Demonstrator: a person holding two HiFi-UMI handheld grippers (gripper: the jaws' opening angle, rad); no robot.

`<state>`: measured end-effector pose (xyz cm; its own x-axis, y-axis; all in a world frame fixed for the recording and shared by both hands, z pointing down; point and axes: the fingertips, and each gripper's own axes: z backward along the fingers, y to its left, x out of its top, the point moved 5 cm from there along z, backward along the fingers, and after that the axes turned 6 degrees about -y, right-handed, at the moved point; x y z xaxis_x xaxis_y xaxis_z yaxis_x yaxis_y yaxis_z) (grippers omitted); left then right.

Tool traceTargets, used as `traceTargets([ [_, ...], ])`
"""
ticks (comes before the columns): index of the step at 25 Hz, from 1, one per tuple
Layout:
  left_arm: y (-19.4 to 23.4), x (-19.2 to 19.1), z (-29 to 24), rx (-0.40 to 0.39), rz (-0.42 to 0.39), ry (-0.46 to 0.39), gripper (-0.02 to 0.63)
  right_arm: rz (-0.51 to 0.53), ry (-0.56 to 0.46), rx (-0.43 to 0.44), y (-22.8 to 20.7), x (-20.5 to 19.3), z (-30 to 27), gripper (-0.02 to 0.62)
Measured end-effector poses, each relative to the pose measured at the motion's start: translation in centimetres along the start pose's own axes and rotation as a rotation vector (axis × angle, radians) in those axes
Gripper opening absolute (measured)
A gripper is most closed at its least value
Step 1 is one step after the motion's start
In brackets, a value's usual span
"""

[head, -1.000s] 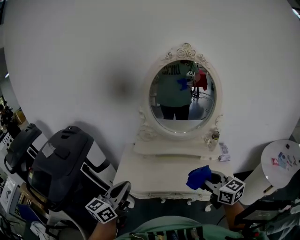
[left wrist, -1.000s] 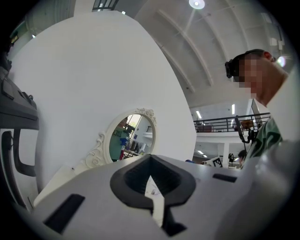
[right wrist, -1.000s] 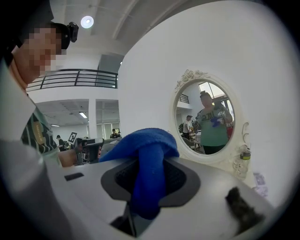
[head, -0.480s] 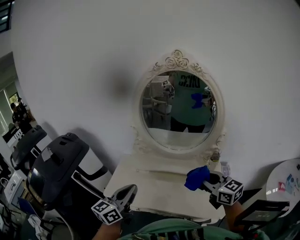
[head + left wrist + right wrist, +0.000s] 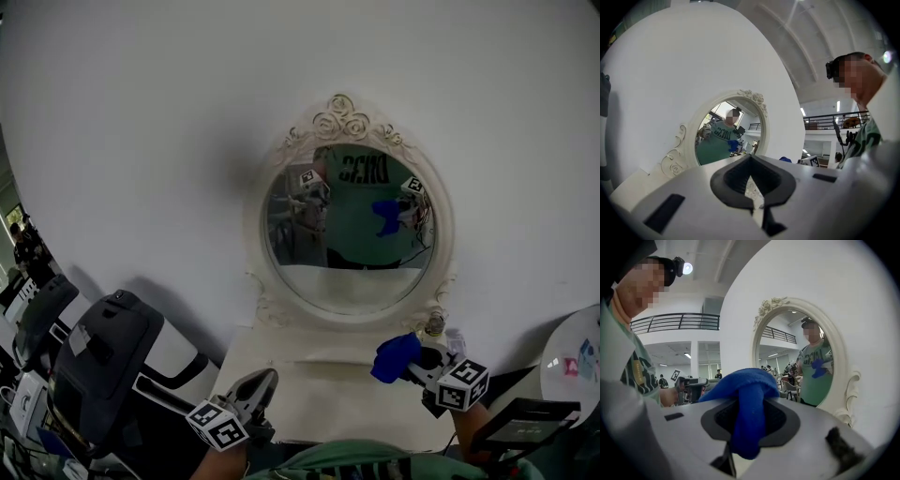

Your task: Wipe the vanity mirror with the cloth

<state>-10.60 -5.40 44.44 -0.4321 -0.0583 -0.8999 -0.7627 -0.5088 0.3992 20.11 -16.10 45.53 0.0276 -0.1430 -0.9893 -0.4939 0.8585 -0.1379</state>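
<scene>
The oval vanity mirror (image 5: 349, 230) in its ornate white frame stands on a white dressing table (image 5: 309, 398) against the wall; it also shows in the left gripper view as the mirror (image 5: 726, 133) and in the right gripper view as the mirror (image 5: 801, 369). A blue cloth (image 5: 395, 356) is bunched in my right gripper (image 5: 412, 364), which is shut on it below the mirror's lower right; the cloth (image 5: 747, 408) hangs between the jaws. My left gripper (image 5: 258, 389) is shut and empty, low at the table's front left.
A dark grey machine (image 5: 98, 361) with a padded top stands left of the table. A small bottle (image 5: 433, 328) sits at the mirror's lower right base. A round white table (image 5: 572, 361) is at the far right. The white wall (image 5: 141, 141) fills the background.
The view has tilted up and closer, so the mirror looks larger and more central. Both grippers stay low in front of the table, the right still holding the cloth.
</scene>
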Motion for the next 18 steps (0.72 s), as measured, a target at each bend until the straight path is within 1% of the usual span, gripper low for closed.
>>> traceTargets([
  [6, 7.3, 3.5, -2.0, -0.089, 0.015, 0.028, -0.003, 0.037, -0.011, -0.087, 0.9, 1.9, -5.5, 0.106],
  [9, 10.1, 5.2, -3.4, -0.136, 0.025, 0.031, -0.003, 0.062, -0.015, -0.156, 0.4, 3.2, -7.6, 0.106],
  [11, 11.6, 5.5, -4.0, -0.16, 0.037, 0.041, -0.003, 0.077, -0.012, -0.196, 0.3, 3.9, -8.7, 0.106],
  [13, 12.8, 5.3, -4.3, -0.167, 0.043, 0.055, -0.003, 0.128, 0.006, -0.212, 0.0, 4.1, -9.3, 0.106],
  [15, 13.6, 4.9, -4.9, -0.153, 0.039, 0.059, -0.003, 0.204, 0.023, -0.216, -0.5, 4.8, -9.5, 0.106],
  [18, 13.2, 4.1, -5.9, -0.115, 0.042, 0.028, -0.003, 0.332, 0.038, -0.208, -1.7, 6.4, -9.1, 0.106],
])
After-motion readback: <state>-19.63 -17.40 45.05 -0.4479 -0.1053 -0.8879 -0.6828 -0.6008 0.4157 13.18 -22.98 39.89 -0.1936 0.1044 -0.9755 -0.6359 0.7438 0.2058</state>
